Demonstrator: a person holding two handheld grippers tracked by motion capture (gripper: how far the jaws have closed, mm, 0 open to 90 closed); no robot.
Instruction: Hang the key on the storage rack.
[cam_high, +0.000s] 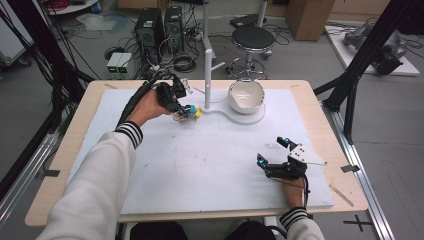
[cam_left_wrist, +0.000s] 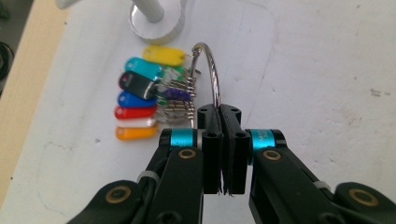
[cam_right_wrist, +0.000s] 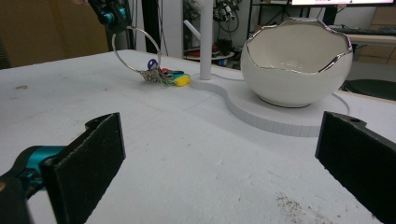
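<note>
Two grippers work over a white mat (cam_high: 200, 170) that covers most of a wooden table (cam_high: 75, 150), and the white post (cam_high: 207, 75) standing at the far middle of the mat serves as the marker for everything else.

Nearest the person, well in front of the post and off to its right, the right gripper (cam_high: 274, 151) rests low over the mat near the front edge, held by the right hand (cam_high: 295, 192) in a striped cuff. Its jaws are spread wide with nothing between them; in the right gripper view the two black pads (cam_right_wrist: 86, 163) stand far apart at the edges of the picture, bare mat between them.

Farther on, just left of the post's foot, the left gripper (cam_left_wrist: 223, 121) has its jaws pressed together on a thin metal key ring (cam_left_wrist: 212, 74). The ring stands upright from the pinch, and a bunch of coloured tags (cam_left_wrist: 140, 100) hangs off it and lies fanned flat on the mat: yellow nearest the post, then teal, black, blue, red, white and orange. The left hand (cam_high: 150, 107) reaches in from the post's left.

Just right of the post, on the same flat white base (cam_high: 250, 119), sits a white bowl (cam_high: 246, 95) with a jagged, broken-shell rim edged in silver.

Beyond the post, past the table's far edge, a black stool (cam_high: 253, 37) and two computer towers (cam_high: 157, 27) stand on the floor among loose cables.
</note>
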